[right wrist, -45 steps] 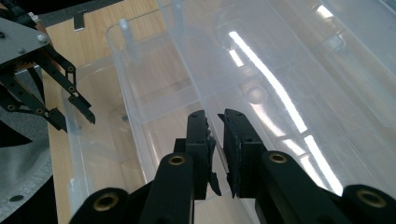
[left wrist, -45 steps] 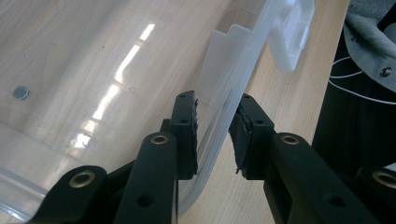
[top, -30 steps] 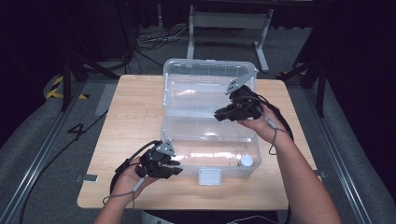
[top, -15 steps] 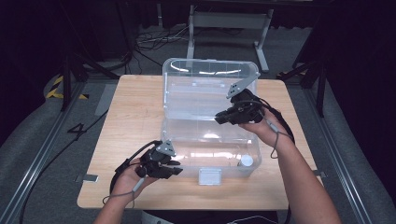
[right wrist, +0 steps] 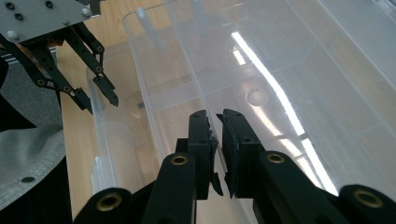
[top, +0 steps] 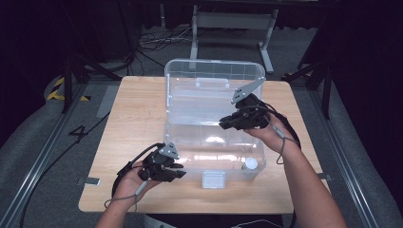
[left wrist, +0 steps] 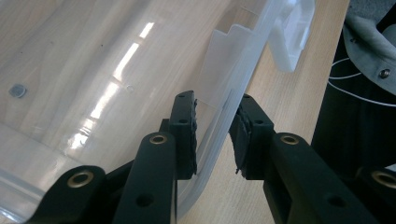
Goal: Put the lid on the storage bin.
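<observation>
A clear plastic box [top: 214, 142] stands on the wooden table with its lid [top: 214, 76] swung open at the back. My left gripper [top: 179, 172] is at the box's front left corner. In the left gripper view [left wrist: 215, 135] one pad is inside the front wall [left wrist: 212, 140] and the other outside, closed on it. My right gripper [top: 223, 124] hovers over the box's back edge where base and lid meet. Its jaws [right wrist: 217, 140] leave only a thin slit, and a clear plastic edge [right wrist: 187, 60] runs into it. My left gripper [right wrist: 100, 102] also appears far off in the right gripper view.
A white latch [top: 214, 179] hangs at the box's front middle, also seen in the left gripper view [left wrist: 292, 35]. A small white round cap [top: 250, 164] lies inside the front right corner. Bare table [top: 138, 118] extends left of the box; dark floor and cables lie beyond.
</observation>
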{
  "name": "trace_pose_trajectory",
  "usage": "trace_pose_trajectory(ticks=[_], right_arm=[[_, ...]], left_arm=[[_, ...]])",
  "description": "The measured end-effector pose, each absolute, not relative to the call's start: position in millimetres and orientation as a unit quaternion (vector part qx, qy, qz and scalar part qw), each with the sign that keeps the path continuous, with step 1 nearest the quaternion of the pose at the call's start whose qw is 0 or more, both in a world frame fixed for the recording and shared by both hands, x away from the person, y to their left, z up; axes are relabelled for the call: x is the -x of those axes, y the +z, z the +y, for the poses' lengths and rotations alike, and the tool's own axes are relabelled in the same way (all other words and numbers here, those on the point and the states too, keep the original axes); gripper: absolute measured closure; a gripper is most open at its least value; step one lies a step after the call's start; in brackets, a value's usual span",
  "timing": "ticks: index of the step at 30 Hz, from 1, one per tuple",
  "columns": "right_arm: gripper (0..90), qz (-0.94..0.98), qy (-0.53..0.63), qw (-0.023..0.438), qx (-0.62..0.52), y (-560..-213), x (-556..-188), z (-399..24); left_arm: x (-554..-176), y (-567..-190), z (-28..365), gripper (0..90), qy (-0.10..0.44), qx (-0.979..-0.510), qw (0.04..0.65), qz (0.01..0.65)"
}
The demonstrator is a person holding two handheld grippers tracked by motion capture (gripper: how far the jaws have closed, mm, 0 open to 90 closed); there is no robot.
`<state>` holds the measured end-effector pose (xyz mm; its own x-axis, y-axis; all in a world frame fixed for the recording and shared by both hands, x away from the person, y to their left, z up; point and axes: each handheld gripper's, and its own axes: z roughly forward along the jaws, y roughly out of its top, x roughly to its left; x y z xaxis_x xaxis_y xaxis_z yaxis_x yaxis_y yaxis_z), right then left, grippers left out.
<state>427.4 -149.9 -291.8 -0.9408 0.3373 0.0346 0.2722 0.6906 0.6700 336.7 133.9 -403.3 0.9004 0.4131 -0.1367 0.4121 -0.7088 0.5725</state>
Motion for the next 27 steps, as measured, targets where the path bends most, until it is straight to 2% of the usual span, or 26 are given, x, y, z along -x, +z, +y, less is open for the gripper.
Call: trace_pose_trajectory(ticks=[27], right_arm=[[83.1, 0.918, 0.361, 0.047, -0.156, -297.8, -409.9, -152.4]], left_arm=[[-336.3, -403.9, 133.2, 71.8, -0.001, -0.922, 0.311, 0.229]])
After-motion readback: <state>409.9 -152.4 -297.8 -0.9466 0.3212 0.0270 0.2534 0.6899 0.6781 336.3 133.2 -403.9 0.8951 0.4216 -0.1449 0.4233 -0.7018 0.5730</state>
